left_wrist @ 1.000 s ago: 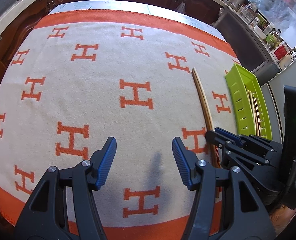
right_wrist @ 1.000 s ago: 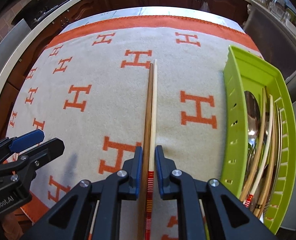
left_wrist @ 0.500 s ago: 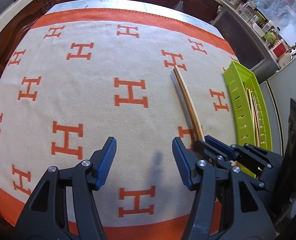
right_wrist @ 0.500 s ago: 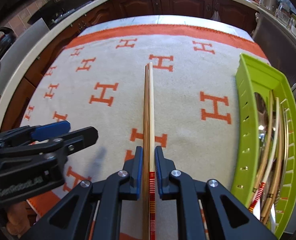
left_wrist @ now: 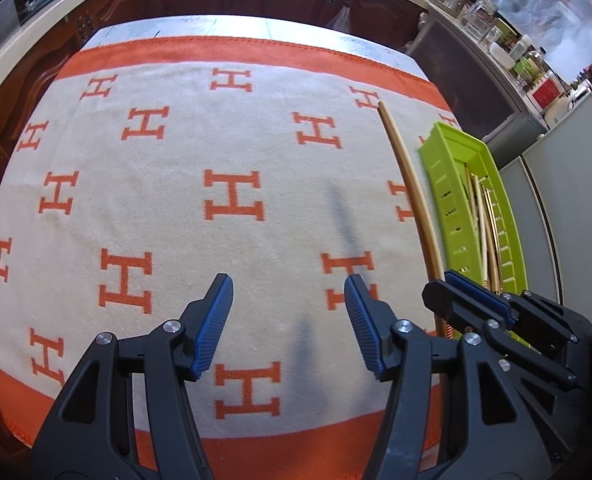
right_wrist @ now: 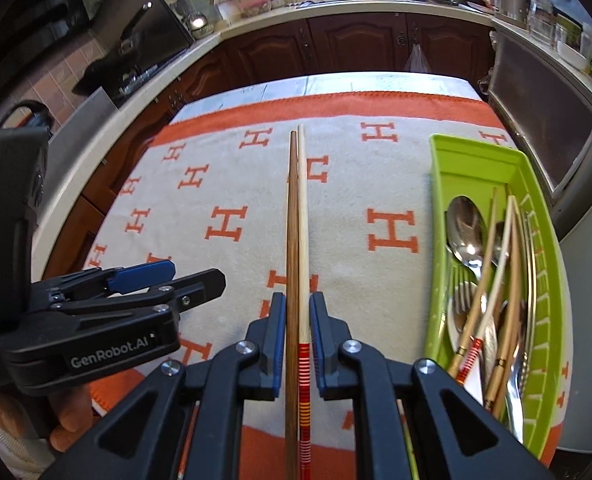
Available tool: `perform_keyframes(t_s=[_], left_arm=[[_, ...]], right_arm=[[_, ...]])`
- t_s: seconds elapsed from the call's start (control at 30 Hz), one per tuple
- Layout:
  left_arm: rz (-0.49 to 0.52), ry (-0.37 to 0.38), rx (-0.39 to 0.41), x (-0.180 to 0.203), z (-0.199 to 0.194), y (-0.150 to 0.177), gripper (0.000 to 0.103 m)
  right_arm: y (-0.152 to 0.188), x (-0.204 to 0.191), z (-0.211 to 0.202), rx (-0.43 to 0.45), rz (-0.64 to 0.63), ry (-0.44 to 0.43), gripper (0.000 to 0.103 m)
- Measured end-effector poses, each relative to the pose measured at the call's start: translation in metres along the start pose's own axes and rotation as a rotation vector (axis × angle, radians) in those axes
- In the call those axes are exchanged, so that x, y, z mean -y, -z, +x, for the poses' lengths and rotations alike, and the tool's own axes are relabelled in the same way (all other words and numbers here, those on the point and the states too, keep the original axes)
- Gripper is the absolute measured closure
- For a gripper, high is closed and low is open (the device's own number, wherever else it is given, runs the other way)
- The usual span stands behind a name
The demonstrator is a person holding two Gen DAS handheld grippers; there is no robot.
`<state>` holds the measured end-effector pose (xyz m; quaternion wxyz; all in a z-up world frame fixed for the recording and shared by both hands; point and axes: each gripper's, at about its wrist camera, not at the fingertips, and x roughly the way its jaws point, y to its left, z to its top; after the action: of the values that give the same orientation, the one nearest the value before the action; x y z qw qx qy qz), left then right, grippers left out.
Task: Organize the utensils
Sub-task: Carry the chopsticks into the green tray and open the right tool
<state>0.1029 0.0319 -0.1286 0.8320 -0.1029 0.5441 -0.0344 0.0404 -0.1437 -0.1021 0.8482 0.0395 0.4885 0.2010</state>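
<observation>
Right wrist view, left to right: the left gripper (right_wrist: 199,280) hangs spread and empty, the right gripper (right_wrist: 298,336) is clenched on two chopsticks (right_wrist: 298,220) pointing straight ahead. The green tray (right_wrist: 440,240), already holding cutlery, lies just right, its long axis roughly parallel to the sticks, so a sideways carry should suffice.

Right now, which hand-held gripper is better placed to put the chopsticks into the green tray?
The right hand-held gripper: it already grips the chopsticks, beside the green tray. The left hand-held gripper is open and holds nothing.
</observation>
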Motion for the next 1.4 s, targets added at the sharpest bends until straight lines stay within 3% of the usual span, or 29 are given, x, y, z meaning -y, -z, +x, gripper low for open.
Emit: perform_keyframes(t_s=[0.2,0.5,0.97,1.4], left_arm=[[0.054,-0.002,0.007,0.025,-0.011,0.003,0.046],[0.143,-0.011,0.012,0.072,-0.017,0.001,0.022],[0.269,-0.05,0.067,0.153,-0.008,-0.023,0.016],[0.255,-0.121,0.048,0.162,0.029,-0.038,0.015]], right_arm=[[0.008,0.022,-0.026,0.044,0.069,-0.048,0.091],[0.011,0.067,-0.055,0.095,0.16,-0.031,0.091],[-0.002,0.125,-0.049,0.08,0.239,0.076,0.091],[-0.006,0.147,-0.015,0.009,0.277,0.116,0.09]])
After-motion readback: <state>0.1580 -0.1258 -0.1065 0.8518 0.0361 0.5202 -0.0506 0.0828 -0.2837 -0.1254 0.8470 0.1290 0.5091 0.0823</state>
